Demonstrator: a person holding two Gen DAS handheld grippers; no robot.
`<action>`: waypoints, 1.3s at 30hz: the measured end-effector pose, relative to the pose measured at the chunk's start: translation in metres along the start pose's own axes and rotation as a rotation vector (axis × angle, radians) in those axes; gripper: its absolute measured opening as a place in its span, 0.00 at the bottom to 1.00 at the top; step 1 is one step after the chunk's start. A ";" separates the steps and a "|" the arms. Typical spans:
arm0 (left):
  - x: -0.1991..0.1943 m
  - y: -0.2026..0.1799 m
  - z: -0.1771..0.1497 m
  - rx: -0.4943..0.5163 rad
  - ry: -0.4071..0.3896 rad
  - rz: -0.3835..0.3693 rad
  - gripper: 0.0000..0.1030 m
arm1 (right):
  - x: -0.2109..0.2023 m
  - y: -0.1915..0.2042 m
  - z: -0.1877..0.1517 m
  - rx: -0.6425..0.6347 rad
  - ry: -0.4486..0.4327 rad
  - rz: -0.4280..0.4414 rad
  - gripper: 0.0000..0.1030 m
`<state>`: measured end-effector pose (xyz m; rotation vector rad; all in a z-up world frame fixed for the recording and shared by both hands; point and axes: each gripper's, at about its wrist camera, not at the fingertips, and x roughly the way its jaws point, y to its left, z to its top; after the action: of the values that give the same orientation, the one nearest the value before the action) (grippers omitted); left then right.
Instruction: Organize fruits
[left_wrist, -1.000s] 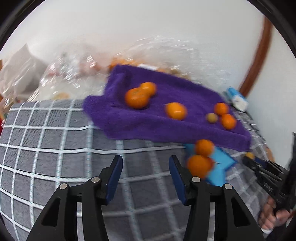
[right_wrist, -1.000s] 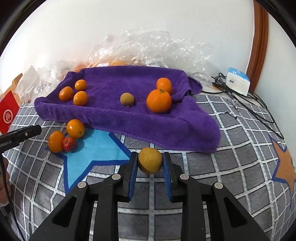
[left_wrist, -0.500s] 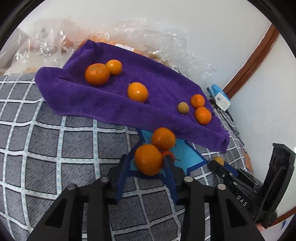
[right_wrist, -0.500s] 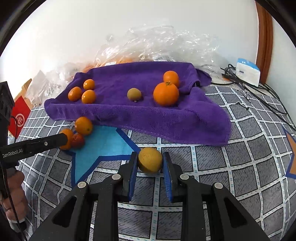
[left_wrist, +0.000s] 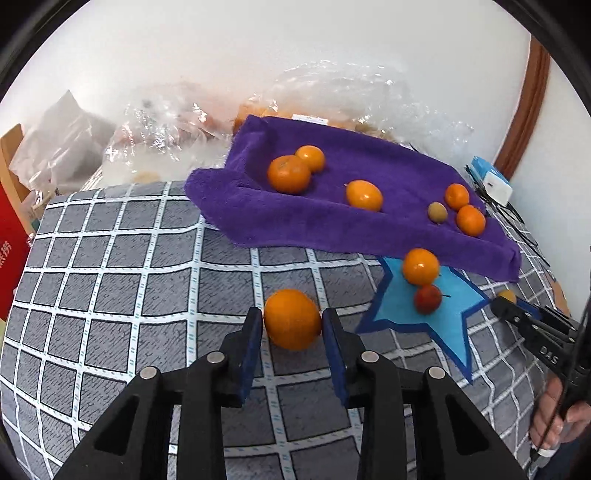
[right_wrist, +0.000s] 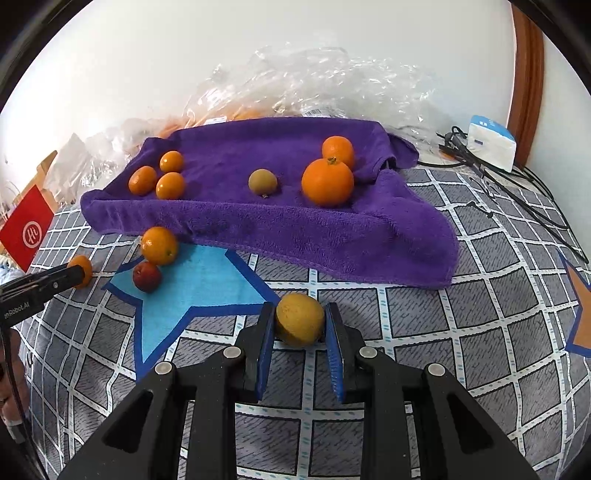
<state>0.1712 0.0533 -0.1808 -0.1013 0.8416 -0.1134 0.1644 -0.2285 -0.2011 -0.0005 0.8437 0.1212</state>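
Now my left gripper (left_wrist: 291, 325) pinches a smooth, round orange (left_wrist: 291, 319) above the grey checked bedcover (left_wrist: 129, 280); my right gripper (right_wrist: 300, 325) squeezes a dull yellow fruit (right_wrist: 300, 319) near the purple towel (right_wrist: 332, 236).

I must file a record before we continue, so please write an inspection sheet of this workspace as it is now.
Surface: grey checked cover with blue star.
Job's things: six fruits on purple towel; orange and red fruit on the star.
Clutter: plastic bags, red box.
Grippers: left gripper shut on orange fruit; right gripper shut on yellow fruit.
Cables: black cables by white box.
Surroundings: white wall.
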 end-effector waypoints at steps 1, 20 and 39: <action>0.002 0.001 0.000 -0.005 0.000 0.010 0.31 | 0.000 -0.001 0.000 0.003 0.000 0.005 0.26; -0.003 0.025 -0.009 -0.123 -0.070 -0.052 0.31 | -0.003 -0.004 -0.001 0.013 -0.012 0.006 0.26; -0.021 0.015 -0.009 -0.093 -0.165 -0.037 0.31 | -0.001 -0.003 -0.001 0.015 -0.008 -0.004 0.26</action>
<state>0.1519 0.0707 -0.1732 -0.2110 0.6804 -0.0988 0.1629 -0.2319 -0.2009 0.0130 0.8368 0.1113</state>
